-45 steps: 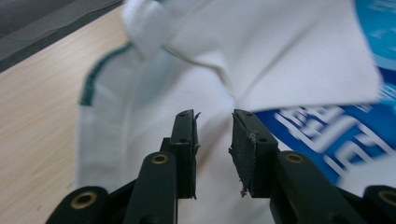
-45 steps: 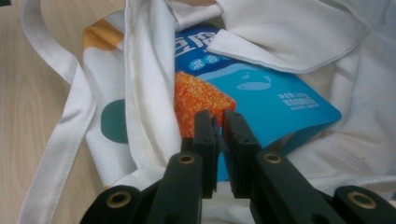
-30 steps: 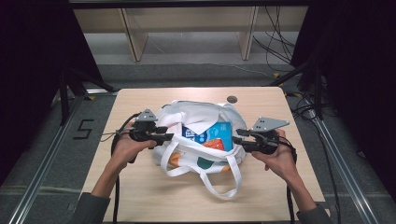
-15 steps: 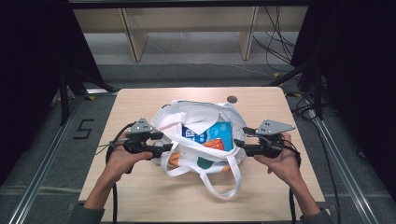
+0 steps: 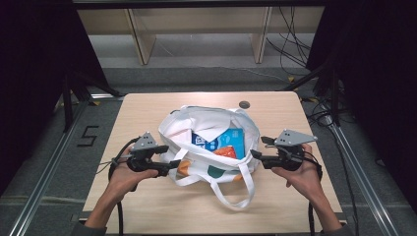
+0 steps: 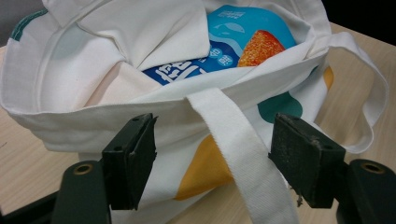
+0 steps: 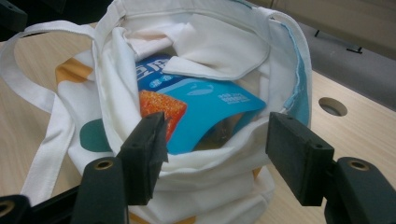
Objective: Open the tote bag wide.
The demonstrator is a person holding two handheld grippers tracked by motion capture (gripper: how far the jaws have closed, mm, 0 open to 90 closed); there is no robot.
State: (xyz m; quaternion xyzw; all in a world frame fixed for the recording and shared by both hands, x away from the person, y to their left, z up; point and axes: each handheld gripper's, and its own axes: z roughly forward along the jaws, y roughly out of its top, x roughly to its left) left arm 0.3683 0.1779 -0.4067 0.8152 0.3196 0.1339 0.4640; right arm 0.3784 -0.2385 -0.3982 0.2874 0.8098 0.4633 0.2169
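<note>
Surface: a pale wooden table (image 5: 147, 206) with one round hole (image 5: 244, 104) just beyond the bag, toward the far edge.
Room: grey floor, dark curtains on both sides, light wooden shelf legs beyond the table; a "5" (image 5: 87, 136) is marked on the floor to the left of the bag.
Bag: one white tote bag (image 5: 211, 169) is seen at the table's middle, mouth open upward, with teal and orange patches on its side.
Contents: one blue packet (image 5: 223, 141) with an orange picture is seen inside the bag.
Straps: two are counted; one loop (image 5: 244, 191) is laid toward the person.
Left gripper (image 5: 173, 164): held at the bag's left side, jaws spread wide, nothing gripped; a strap lies between them.
Right gripper (image 5: 254, 155): held at the bag's right rim, jaws spread wide, nothing gripped.
Hidden: the packet's lower part is covered by folded fabric; its print cannot be read.
</note>
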